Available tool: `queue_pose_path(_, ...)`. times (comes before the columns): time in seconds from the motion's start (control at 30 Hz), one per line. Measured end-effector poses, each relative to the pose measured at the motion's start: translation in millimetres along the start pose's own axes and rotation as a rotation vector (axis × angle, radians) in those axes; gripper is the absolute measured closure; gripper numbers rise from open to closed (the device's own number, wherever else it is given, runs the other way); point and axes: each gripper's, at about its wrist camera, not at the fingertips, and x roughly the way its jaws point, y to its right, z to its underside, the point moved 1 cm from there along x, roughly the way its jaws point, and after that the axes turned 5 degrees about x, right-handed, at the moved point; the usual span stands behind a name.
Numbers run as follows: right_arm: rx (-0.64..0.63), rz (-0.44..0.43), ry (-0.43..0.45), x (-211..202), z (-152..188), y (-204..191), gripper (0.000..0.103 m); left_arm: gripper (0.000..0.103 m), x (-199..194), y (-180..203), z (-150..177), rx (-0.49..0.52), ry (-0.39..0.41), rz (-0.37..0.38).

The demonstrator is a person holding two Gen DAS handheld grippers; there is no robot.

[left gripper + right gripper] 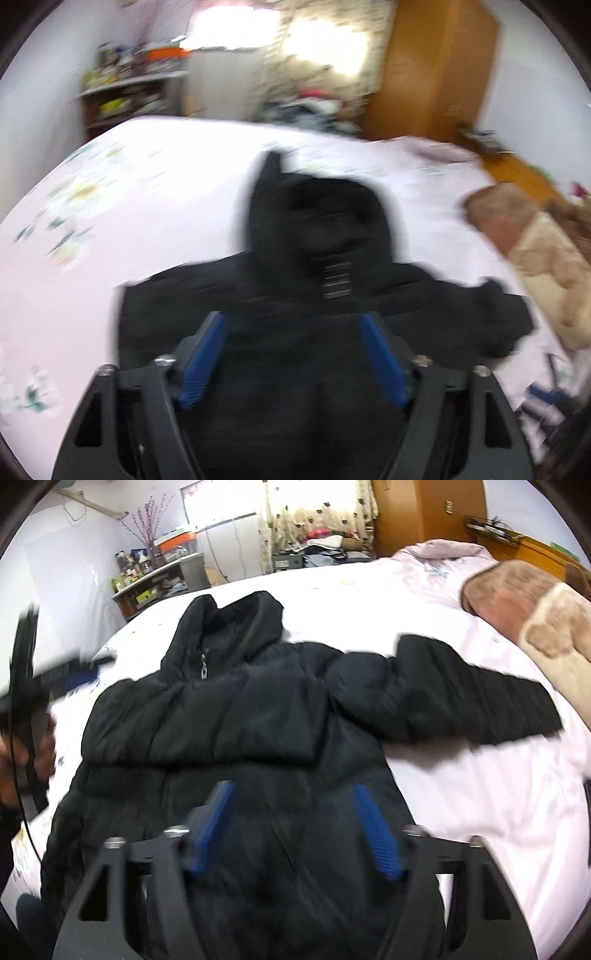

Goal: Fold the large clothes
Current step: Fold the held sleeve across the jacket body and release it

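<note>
Showing a black padded jacket [236, 716] spread front-up on a bed with a pale pink floral bed sheet [461, 805]; the hood points toward twelve o'clock and the zip pull lies just below the collar. In the right wrist view one sleeve [476, 701] stretches out toward three o'clock, flat on the sheet, while the other sleeve appears already laid across the chest as a thick horizontal band — a judgement from the doubled ridge of fabric there. The step in hand is therefore judged to be the sleeve folds, one done and one outstanding.

The right gripper [295, 830] hovers over the lower body of the jacket, blue pads apart, nothing between them. The left gripper [291, 354] likewise stands with its pads parted above the dark fabric and grips nothing; its view is heavily blurred, so whether the pads brush the cloth cannot be told. In the right wrist view the same left gripper shows at nine o'clock, held in a hand [40, 753] clear of the jacket's edge.

A brown and cream blanket [524, 616] lies at two o'clock, well apart from the sleeve.

The next move calls for a pinch near the cuff of the outstretched sleeve — then a carry across the chest, keeping the puffy fabric from springing back.
</note>
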Motion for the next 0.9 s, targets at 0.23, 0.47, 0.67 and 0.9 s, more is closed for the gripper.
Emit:
queue_pose_path(0.23, -0.029, 0.031, -0.126, 125, -43, -8, 0.076, 0.052, 36, -80, 43, -0.125, -0.086, -0.116)
queue_pose_path(0.47, -0.062, 0.085, -0.144, 176, -55, -14, 0.076, 0.052, 58, -67, 56, -0.096, -0.067, -0.130)
queue_pose_path(0.67, -0.076, 0.090, -0.115, 151, -59, -19, 0.076, 0.052, 33, -66, 42, -0.074, -0.047, -0.136)
queue_pose_path(0.9, -0.054, 0.077, -0.124, 149, -50, -6, 0.076, 0.051, 48, -76, 41, -0.042, -0.084, -0.178)
